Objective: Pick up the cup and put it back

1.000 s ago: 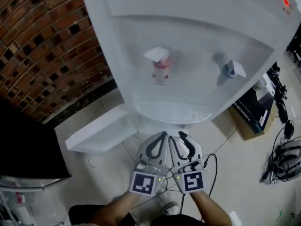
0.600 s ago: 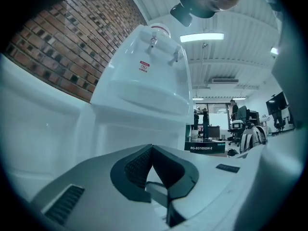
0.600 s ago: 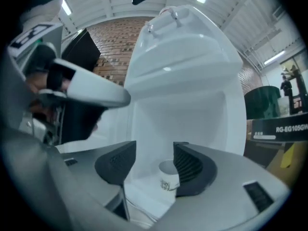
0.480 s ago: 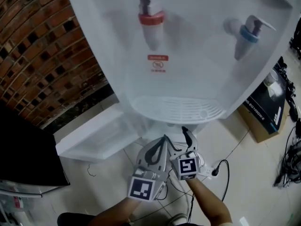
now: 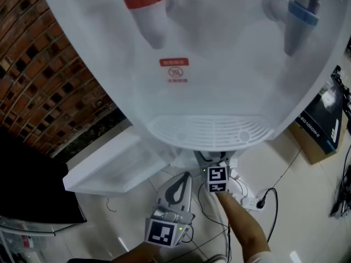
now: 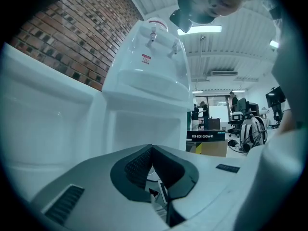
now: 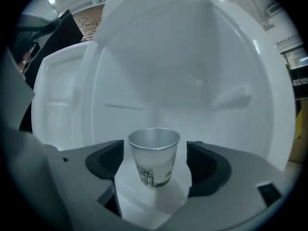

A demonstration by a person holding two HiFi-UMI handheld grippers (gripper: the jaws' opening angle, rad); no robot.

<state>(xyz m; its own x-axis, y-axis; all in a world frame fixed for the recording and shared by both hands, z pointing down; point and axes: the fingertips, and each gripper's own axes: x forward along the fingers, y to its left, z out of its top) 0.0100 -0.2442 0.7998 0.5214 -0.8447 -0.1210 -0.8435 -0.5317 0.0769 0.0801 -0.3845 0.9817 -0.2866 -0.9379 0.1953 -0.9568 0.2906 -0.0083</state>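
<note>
A small paper cup (image 7: 153, 170) with a silver inside and a dark tree print stands upright in the white cabinet (image 7: 192, 81) of a water dispenser. My right gripper (image 7: 155, 150) reaches into that cabinet. Its jaws have just been opening and stand wide on either side of the cup, with gaps between the pads and the cup. In the head view the right gripper (image 5: 218, 175) goes in under the drip tray (image 5: 211, 130), which hides its fingertips and the cup. My left gripper (image 5: 184, 176) hangs back to the left, shut and empty, also seen in its own view (image 6: 153, 150).
The cabinet door (image 5: 109, 163) stands open to the left. A red tap (image 5: 145, 4) and a blue tap (image 5: 300, 12) hang above. A brick wall (image 5: 44, 75) is at the left. A power strip with cables (image 5: 255, 203) lies on the floor, with a cardboard box (image 5: 323, 125) at the right.
The right gripper has moved forward and down, from beside the left gripper to under the drip tray. The left gripper has sunk a little. The dispenser looms larger in the head view.
</note>
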